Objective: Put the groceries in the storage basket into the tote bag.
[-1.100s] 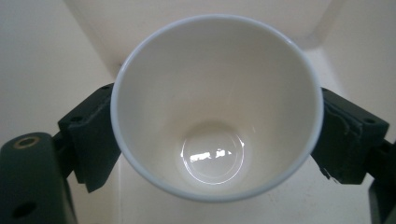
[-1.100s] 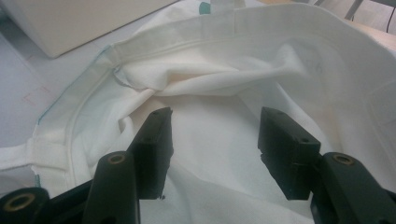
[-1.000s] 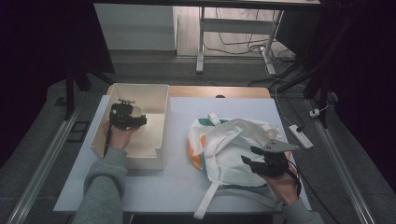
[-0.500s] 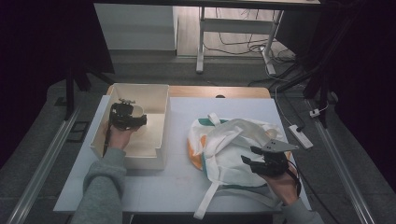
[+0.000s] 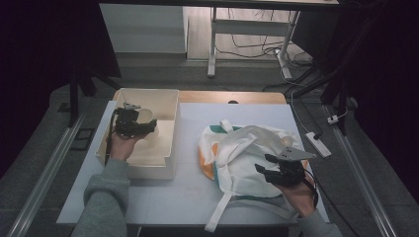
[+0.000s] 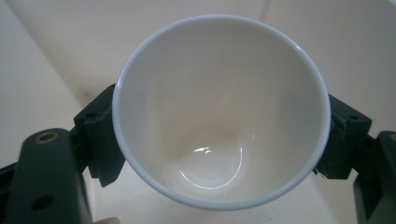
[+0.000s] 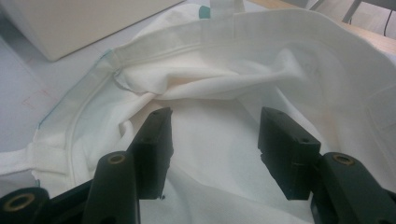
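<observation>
A white cup (image 6: 219,112) is clamped between the jaws of my left gripper (image 6: 219,140), its empty inside facing the camera. From above, the left gripper (image 5: 143,126) holds that cup (image 5: 146,117) over the cream open box (image 5: 168,106) at the table's left. A white cloth tote bag (image 5: 247,148) with teal and orange trim lies crumpled at the right. My right gripper (image 5: 269,170) stands open just over its near side. In the right gripper view the bag's folds (image 7: 224,79) spread before the parted jaws of the right gripper (image 7: 215,140), nothing between them.
The white table top (image 5: 197,118) has bare room between box and bag. A long strap (image 5: 220,212) of the bag trails toward the front edge. A power strip (image 5: 316,143) lies at the table's right edge. A desk frame and cables stand beyond the far edge.
</observation>
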`<state>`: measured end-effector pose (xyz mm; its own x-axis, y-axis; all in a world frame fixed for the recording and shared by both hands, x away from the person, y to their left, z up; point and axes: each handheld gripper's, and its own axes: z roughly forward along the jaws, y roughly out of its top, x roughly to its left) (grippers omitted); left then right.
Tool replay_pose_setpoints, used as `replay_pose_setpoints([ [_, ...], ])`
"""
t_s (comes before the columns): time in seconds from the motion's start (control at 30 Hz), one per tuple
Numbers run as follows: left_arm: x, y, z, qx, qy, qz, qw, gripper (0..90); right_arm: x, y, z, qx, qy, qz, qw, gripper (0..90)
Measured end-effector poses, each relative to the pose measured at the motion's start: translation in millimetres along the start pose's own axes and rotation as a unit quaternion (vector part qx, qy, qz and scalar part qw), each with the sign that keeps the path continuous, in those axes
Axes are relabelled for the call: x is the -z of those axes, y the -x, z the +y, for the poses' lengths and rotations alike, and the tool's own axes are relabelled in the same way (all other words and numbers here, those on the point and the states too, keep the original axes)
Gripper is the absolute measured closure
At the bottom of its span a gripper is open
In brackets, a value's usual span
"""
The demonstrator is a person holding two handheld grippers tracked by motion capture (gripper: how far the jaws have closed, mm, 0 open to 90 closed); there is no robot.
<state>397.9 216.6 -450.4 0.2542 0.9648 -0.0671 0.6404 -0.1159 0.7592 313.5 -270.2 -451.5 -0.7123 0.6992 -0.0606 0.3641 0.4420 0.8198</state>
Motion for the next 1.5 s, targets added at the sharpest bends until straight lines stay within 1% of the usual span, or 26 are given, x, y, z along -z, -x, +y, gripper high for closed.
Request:
replay_pose_setpoints([
  [0.07,2.1,0.7,-0.1,-0.002,0.004,-0.011,0.9999,20.3,0.4,-0.1,0.2,0.000,0.001,0.000,1.0000,44.8],
  [0.17,5.1,0.0,0.2,0.002,0.012,-0.026,0.9996,20.3,1.3,0.2,0.6,0.001,0.004,-0.001,1.0000,44.9],
  [0.27,7.0,-0.2,1.8,0.007,0.018,-0.029,0.9994,20.3,1.1,1.0,0.2,0.000,0.004,0.000,1.0000,44.8],
  [0.33,8.6,-0.4,3.0,0.008,0.022,-0.036,0.9991,20.3,0.4,1.3,-0.4,-0.002,0.004,0.001,1.0000,44.8],
  [0.5,16.7,-3.7,5.1,0.016,0.038,-0.058,0.9975,20.3,1.3,0.8,0.1,0.001,0.007,0.002,1.0000,44.8],
  [0.73,29.8,-5.8,9.1,0.014,0.056,-0.072,0.9957,20.4,2.8,1.8,0.4,0.001,0.013,0.001,0.9999,44.7],
  [0.83,38.4,-6.3,11.7,0.015,0.070,-0.090,0.9934,20.4,2.9,2.1,0.2,0.001,0.013,0.001,0.9999,44.7],
  [0.97,49.8,-4.6,15.2,0.013,0.088,-0.100,0.9909,20.4,3.0,2.6,0.2,0.000,0.015,0.002,0.9999,44.7],
  [1.1,59.6,-2.6,20.0,0.015,0.105,-0.125,0.9865,20.5,3.1,2.6,0.7,0.002,0.017,0.003,0.9999,44.7],
  [1.17,63.9,-1.7,21.8,0.014,0.113,-0.133,0.9846,20.5,3.1,2.8,0.8,0.000,0.018,0.006,0.9998,44.7],
  [1.3,68.6,-1.3,23.1,0.015,0.124,-0.144,0.9817,20.5,3.1,2.7,1.1,0.002,0.020,0.007,0.9998,44.7],
  [1.5,79.3,0.1,25.2,0.014,0.143,-0.146,0.9787,20.5,3.3,2.8,1.2,0.003,0.022,0.007,0.9997,44.7],
])
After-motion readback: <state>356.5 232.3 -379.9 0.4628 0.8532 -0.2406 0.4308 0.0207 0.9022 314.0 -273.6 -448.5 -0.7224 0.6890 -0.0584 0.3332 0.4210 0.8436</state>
